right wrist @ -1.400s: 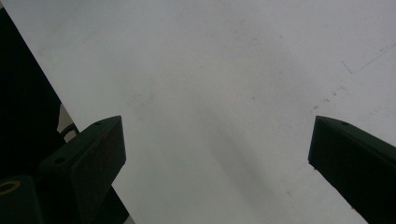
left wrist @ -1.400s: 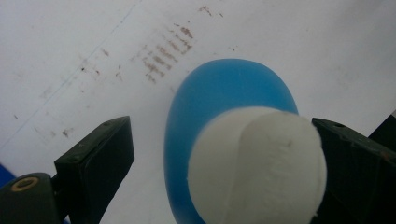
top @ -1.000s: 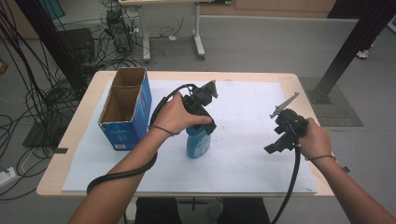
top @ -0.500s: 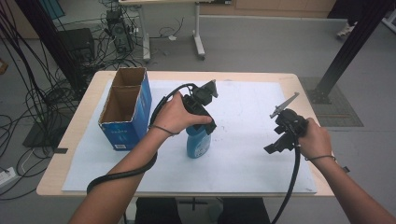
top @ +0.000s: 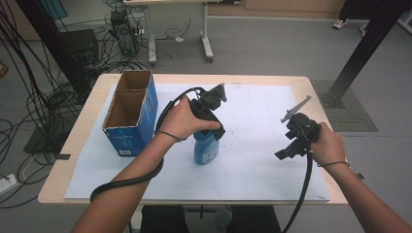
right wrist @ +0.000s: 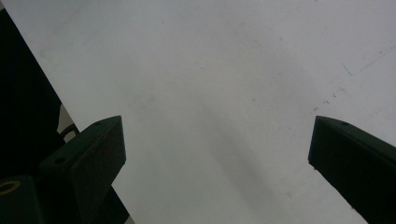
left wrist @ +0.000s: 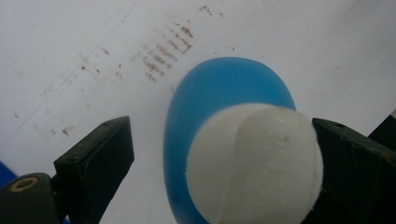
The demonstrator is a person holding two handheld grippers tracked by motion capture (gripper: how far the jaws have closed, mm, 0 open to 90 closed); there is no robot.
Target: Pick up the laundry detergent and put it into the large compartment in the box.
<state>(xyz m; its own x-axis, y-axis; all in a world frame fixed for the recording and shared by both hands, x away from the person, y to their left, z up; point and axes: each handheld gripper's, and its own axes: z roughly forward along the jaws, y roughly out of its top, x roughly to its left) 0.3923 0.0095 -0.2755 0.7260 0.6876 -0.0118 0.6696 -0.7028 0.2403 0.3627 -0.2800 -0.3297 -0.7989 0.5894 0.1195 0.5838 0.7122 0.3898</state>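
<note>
A blue bottle (top: 205, 149) with a white cap (left wrist: 254, 163) stands upright on the white paper sheet (top: 252, 111) near the table's middle. My left gripper (top: 213, 130) hangs over it, pointing down. In the left gripper view the gripper (left wrist: 219, 163) is open and the cap sits between the jaws: the right jaw is at the cap's edge, the left jaw stands well apart. My right gripper (top: 291, 145) is held above the sheet at the right. In the right gripper view it (right wrist: 217, 154) is open, with bare paper between its jaws.
An open blue cardboard box (top: 130, 111) with two compartments stands at the table's left. The wooden table edge (top: 316, 92) borders the sheet. Cables trail from both grippers toward the front. A desk, cables and a black post stand on the floor beyond.
</note>
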